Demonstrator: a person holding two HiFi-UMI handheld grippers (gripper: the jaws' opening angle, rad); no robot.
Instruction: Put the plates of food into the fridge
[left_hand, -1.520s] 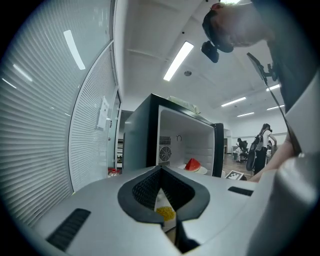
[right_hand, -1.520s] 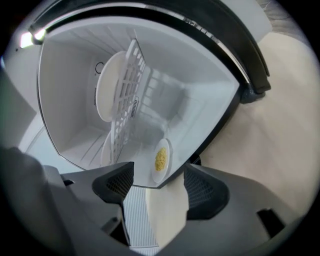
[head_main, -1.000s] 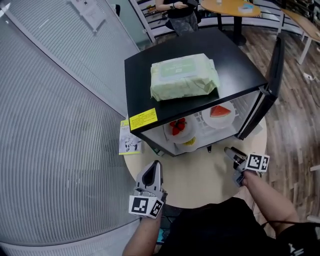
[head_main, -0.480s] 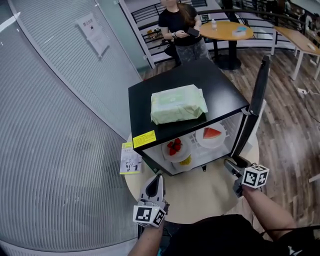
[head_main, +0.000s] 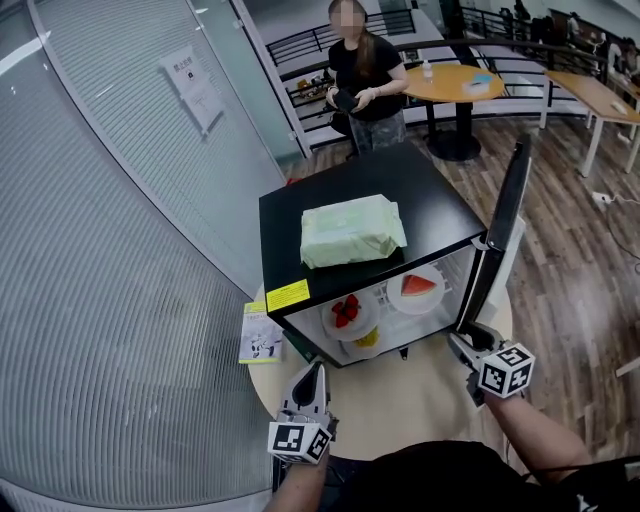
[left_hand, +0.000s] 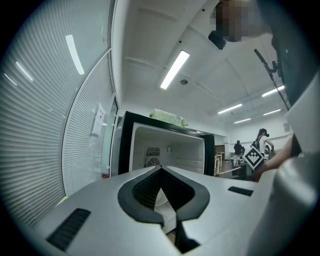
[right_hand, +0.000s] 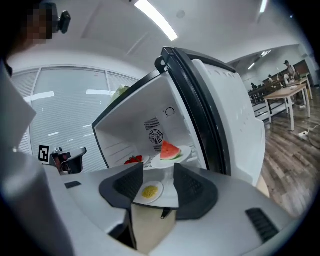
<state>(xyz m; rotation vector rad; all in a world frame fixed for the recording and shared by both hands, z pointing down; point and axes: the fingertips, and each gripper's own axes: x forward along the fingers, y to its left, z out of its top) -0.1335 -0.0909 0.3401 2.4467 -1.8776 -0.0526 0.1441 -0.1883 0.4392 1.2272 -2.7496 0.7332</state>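
The black mini fridge (head_main: 350, 200) stands on a round table with its door (head_main: 500, 225) swung open to the right. Inside are a strawberry plate (head_main: 347, 313), a watermelon plate (head_main: 415, 288) and, lower, a plate of yellow food (head_main: 367, 338). In the right gripper view I see the watermelon (right_hand: 170, 151), the strawberries (right_hand: 134, 160) and the yellow food (right_hand: 150, 191) past the jaws. My right gripper (right_hand: 157, 170) hangs by the door's lower corner (head_main: 462, 345); its jaws have just been closing, stand open, and hold nothing. My left gripper (head_main: 314, 372) is shut and empty in front of the fridge (left_hand: 170, 150).
A green pack of wipes (head_main: 352, 230) lies on the fridge top. A leaflet (head_main: 262, 332) sits on the round beige table (head_main: 420, 390) at the fridge's left. A ribbed glass wall (head_main: 100, 300) runs along the left. A person (head_main: 365, 80) stands behind, near a wooden table (head_main: 465, 80).
The right gripper has risen beside the door's lower corner and rolled, its marker cube turned. Its jaws stand narrower. The head view has tilted up. The left gripper has barely shifted.
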